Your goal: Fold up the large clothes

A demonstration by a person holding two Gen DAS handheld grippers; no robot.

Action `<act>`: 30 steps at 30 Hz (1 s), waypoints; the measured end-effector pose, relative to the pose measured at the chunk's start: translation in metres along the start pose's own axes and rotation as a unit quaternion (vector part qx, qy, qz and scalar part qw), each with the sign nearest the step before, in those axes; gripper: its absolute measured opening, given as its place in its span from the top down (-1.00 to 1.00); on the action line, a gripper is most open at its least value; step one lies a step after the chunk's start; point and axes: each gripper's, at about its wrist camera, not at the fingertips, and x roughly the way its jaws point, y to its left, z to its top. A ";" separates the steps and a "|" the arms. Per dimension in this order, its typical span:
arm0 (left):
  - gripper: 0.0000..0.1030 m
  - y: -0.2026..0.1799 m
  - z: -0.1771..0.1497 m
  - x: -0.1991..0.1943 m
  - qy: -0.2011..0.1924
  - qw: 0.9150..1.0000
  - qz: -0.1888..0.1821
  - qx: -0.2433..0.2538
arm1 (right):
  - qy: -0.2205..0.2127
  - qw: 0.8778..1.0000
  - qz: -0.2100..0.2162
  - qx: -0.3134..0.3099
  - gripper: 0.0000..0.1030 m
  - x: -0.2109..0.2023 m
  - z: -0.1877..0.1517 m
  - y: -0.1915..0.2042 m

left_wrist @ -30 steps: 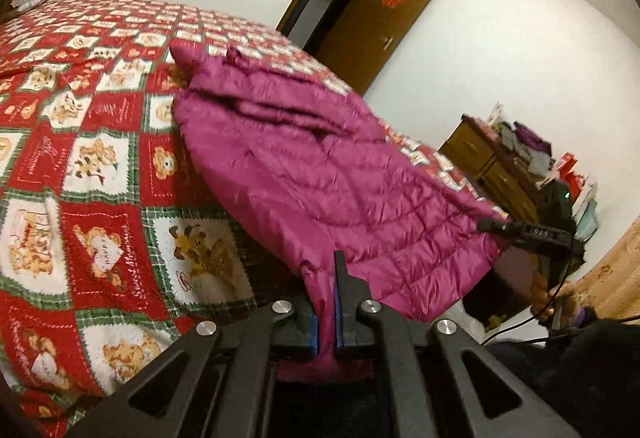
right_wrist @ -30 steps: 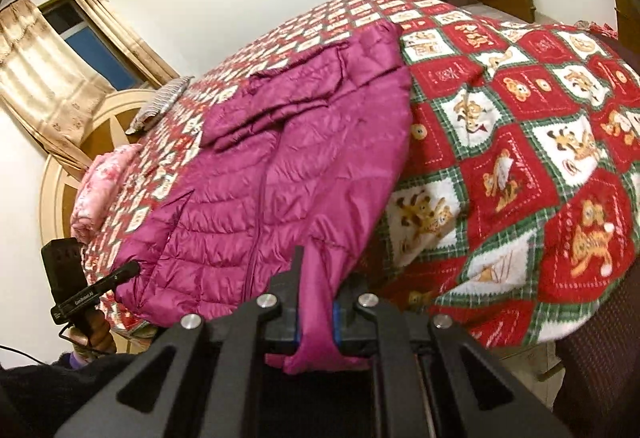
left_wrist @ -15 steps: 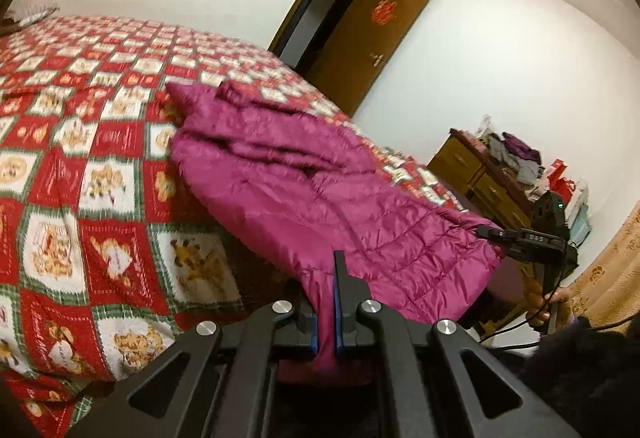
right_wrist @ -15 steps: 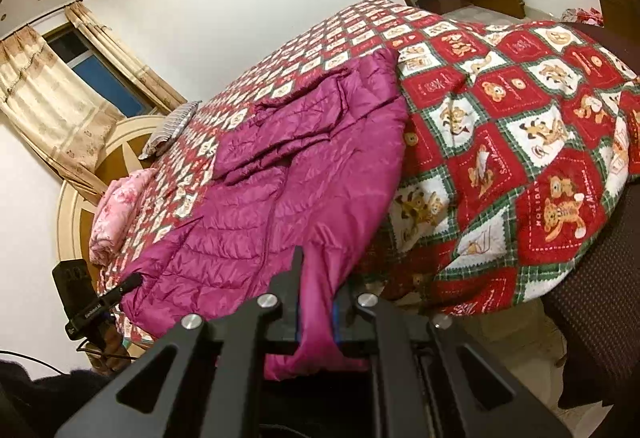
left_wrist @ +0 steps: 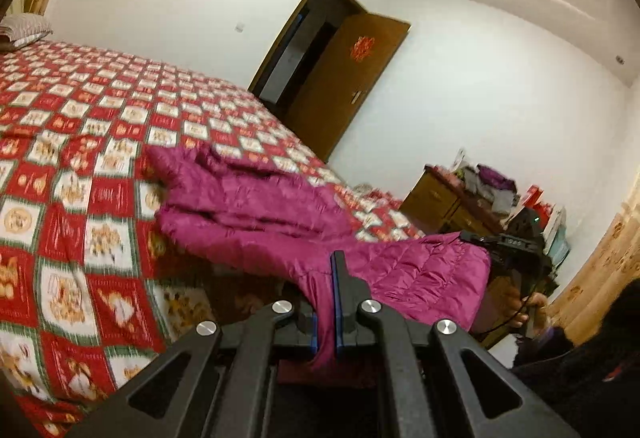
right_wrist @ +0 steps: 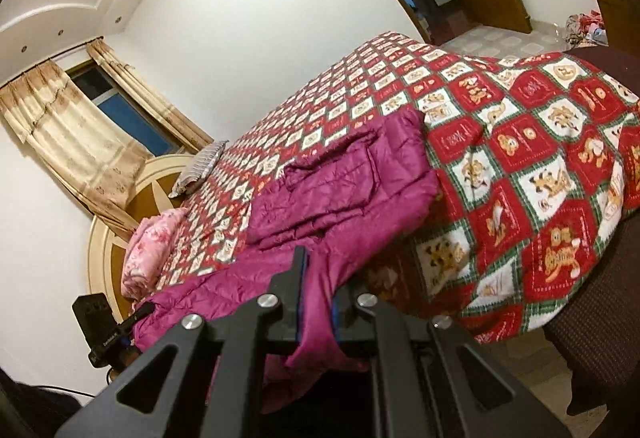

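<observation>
Now, at lower centre of the left wrist view, my left gripper point(left_wrist: 327, 312) clamps the hem of the magenta down jacket point(left_wrist: 256, 214), whose sleeves lie folded across its body mid-frame on the checked bedspread point(left_wrist: 72, 166). At lower centre of the right wrist view, my right gripper point(right_wrist: 316, 302) pinches the hem's other corner point(right_wrist: 320, 334), bottom edge raised off the bed. I judge this the bottom-to-collar fold; next both corners must travel together over the body, level, before I release.

Magenta jacket point(left_wrist: 256, 206); red/green/white check bedspread point(left_wrist: 80, 142).
</observation>
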 end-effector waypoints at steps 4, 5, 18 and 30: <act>0.92 -0.006 0.023 -0.012 -0.025 0.999 -0.014 0.019 | -0.023 1.000 0.015 0.005 0.76 -0.009 0.026 0.003; 0.92 -0.007 0.027 -0.013 -0.028 0.999 -0.017 0.023 | -0.028 0.999 0.021 0.007 0.76 -0.011 0.033 0.005; 0.91 0.088 0.101 0.070 -0.004 0.993 0.067 -0.095 | -0.016 1.000 0.007 0.019 0.76 0.076 0.114 -0.006; 0.91 0.200 0.120 0.214 0.077 0.957 0.221 -0.170 | 0.029 0.992 -0.112 0.045 0.76 0.249 0.168 -0.068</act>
